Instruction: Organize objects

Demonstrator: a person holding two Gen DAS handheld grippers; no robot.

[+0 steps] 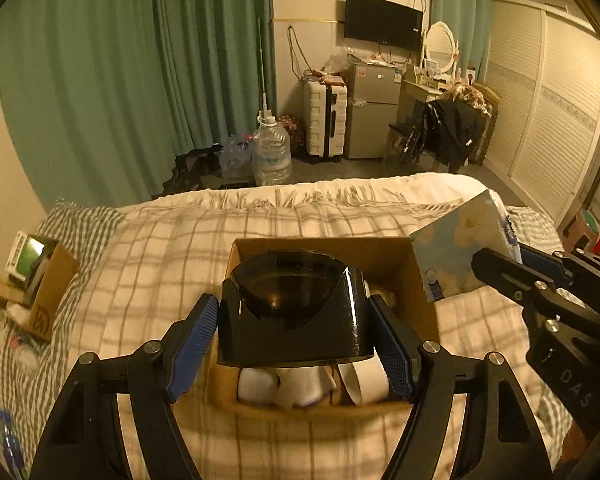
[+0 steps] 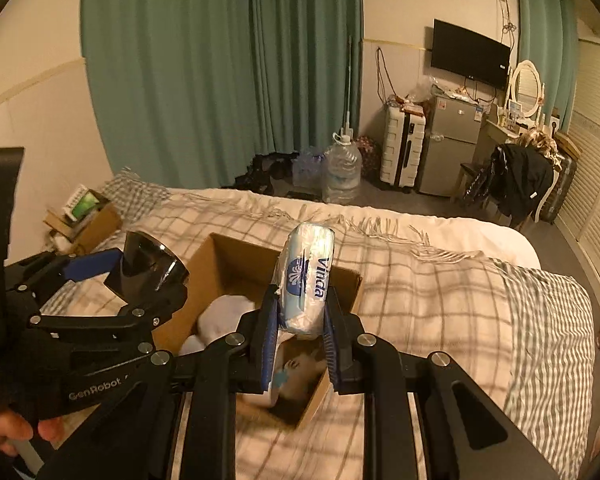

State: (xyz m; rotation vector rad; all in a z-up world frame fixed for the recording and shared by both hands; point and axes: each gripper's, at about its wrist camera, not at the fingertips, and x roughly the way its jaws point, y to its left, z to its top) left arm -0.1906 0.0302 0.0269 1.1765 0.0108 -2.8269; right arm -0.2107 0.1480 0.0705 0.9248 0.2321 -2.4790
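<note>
While the left gripper (image 1: 296,336) clamps the glossy black holder (image 1: 296,304) and the right gripper (image 2: 300,332) squeezes the soft tissue pack (image 2: 308,276) above the cardboard box (image 2: 216,256), either could slip loose.

Glossy black plastic holder (image 1: 296,316), crinkly plastic-wrapped tissue pack (image 2: 308,280), matt cardboard box (image 1: 384,256), woven cloth blanket (image 1: 160,248).

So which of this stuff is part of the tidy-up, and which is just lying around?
In the job:
black container, in left gripper
tissue pack, in right gripper
open cardboard box

Lying about:
water jug
suitcase
small carton
</note>
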